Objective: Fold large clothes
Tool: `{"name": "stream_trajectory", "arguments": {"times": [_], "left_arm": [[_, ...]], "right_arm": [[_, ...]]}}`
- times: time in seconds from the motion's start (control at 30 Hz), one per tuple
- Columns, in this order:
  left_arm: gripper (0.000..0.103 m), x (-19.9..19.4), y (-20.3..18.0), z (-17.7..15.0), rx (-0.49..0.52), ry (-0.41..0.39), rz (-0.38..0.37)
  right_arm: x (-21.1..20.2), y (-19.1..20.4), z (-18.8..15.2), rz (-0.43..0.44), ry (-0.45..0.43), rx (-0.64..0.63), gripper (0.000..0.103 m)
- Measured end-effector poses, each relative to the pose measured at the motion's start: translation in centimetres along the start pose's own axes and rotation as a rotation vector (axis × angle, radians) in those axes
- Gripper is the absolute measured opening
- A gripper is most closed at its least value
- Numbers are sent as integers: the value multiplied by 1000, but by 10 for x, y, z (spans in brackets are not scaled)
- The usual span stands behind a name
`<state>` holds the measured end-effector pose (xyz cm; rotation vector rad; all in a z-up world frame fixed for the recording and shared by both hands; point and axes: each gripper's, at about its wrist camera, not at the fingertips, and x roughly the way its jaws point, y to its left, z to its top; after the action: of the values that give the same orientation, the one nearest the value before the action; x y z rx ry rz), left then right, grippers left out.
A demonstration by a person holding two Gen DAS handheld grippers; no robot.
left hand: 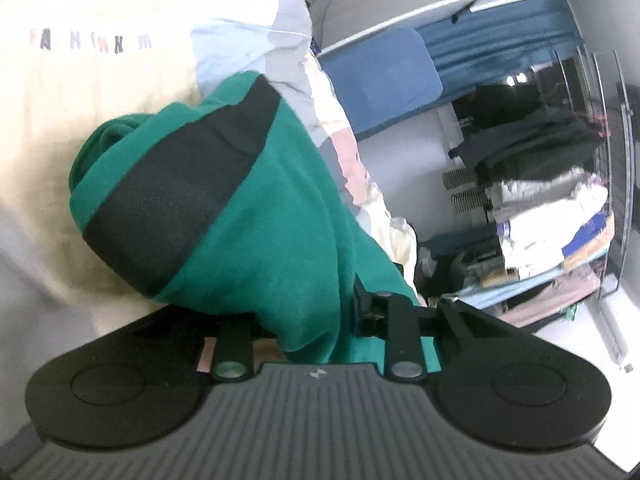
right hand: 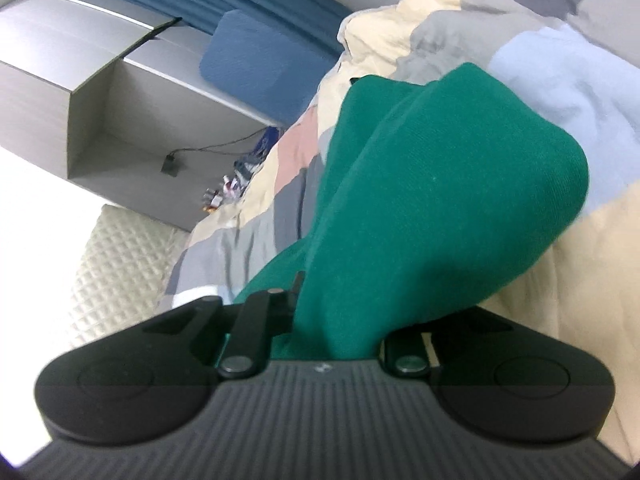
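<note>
The green garment (left hand: 256, 216) is held up in the air over the quilt (left hand: 80, 128), and it hangs bunched, with its black band (left hand: 176, 184) twisted on the left side. The cloth is pinched by both grippers: the left gripper (left hand: 316, 320) is clenched on one part of the garment, and the right gripper (right hand: 336, 320) is clenched on another part (right hand: 420, 200), the cloth passing between the fingers and covering them. The fingertips themselves are not seen in either view.

The step in hand is judged to be the spreading of the garment before a fold is made. For this to be done well, both grips should be kept firm, and the two grippers should be moved apart until the cloth between them is stretched flat. The twist near the black band should be shaken out first. Then the garment should be lowered slowly on the quilt, the far edge first, so that no wrinkle is trapped under it. If one grip is loosened early, the cloth will probably fall in a heap.
</note>
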<state>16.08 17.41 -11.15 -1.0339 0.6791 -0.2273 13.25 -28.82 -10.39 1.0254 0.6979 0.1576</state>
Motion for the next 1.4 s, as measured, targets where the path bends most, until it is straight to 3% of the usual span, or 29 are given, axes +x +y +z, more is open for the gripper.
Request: {"name": "stream_trajectory", "arguments": {"times": [0.23,0.33,0.47,0.67,0.73,0.83,1.03,1.13,1.2,1.3,1.4], "left_arm": [[32,-87,-20,-35,35,72,22],[32,-117,-35,-48,32,131,66],[32,-152,-49,-69,65,150,94],[37,-146,-34,-79,60,228,139],[42,-143,-30,-81,67,238,138],[49,-143,-33,-78,72,223,109],[52,-144,-53,-60,91,128,37],[57,-143,-67,-48,152,44,0],[66,-140,-74,-41,208,-21,-28],[69,-114,-84,-38,284,-24,-15],[69,-84,-88,-37,339,-38,43]], "right_arm": [[-67,21,-20,-1,23,-47,23],[-99,28,-25,4,47,-50,23],[-135,38,-34,8,65,-105,23],[-137,13,-42,-53,125,-72,28],[-133,2,-43,-59,147,-25,41],[-135,2,-44,-3,141,-12,63],[-137,21,-33,72,94,-55,65],[-134,33,-25,100,51,-101,64],[-130,42,-20,106,8,-163,65],[-116,52,-12,86,-43,-265,71],[-89,51,-7,27,-31,-327,71]]}}
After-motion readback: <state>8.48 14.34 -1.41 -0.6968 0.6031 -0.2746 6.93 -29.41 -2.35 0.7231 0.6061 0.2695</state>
